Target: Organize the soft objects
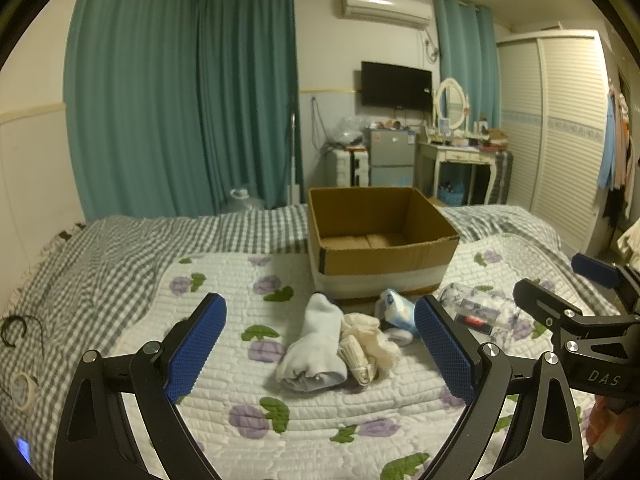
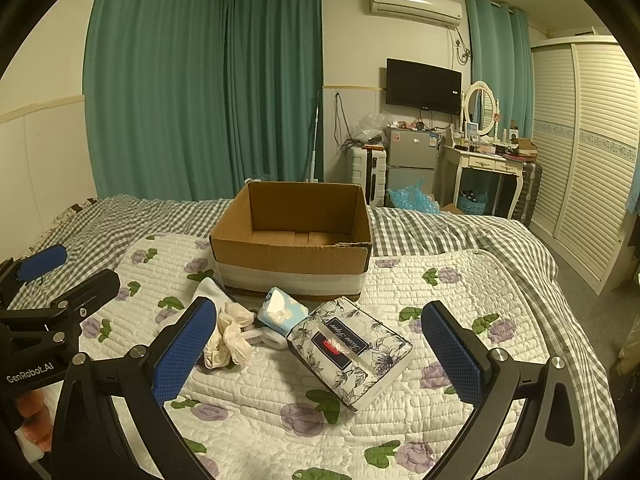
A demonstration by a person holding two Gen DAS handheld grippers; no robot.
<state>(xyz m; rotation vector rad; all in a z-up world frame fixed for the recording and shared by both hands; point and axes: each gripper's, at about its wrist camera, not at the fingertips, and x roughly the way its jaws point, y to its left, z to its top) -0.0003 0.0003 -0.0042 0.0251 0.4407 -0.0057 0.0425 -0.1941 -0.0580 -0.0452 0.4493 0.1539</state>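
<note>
A white sock (image 1: 316, 344) lies on the quilted bed beside a cream crumpled cloth (image 1: 370, 340), a blue tissue pack (image 1: 396, 310) and a floral tissue pack (image 1: 478, 312). An empty cardboard box (image 1: 380, 256) stands behind them. My left gripper (image 1: 320, 354) is open and empty, with the sock between its fingers. In the right wrist view my right gripper (image 2: 318, 354) is open and empty around the floral tissue pack (image 2: 352, 350). The cream cloth (image 2: 230, 338), blue pack (image 2: 282, 310), sock (image 2: 206, 290) and box (image 2: 292, 258) lie beyond.
The floral quilt (image 2: 400, 420) covers a grey checked bedsheet (image 1: 100, 264). A roll of tape (image 1: 20, 390) and a cord (image 1: 16, 330) lie at the bed's left edge. A wardrobe (image 2: 588, 140), dresser (image 2: 484, 164), fridge and curtains stand beyond the bed.
</note>
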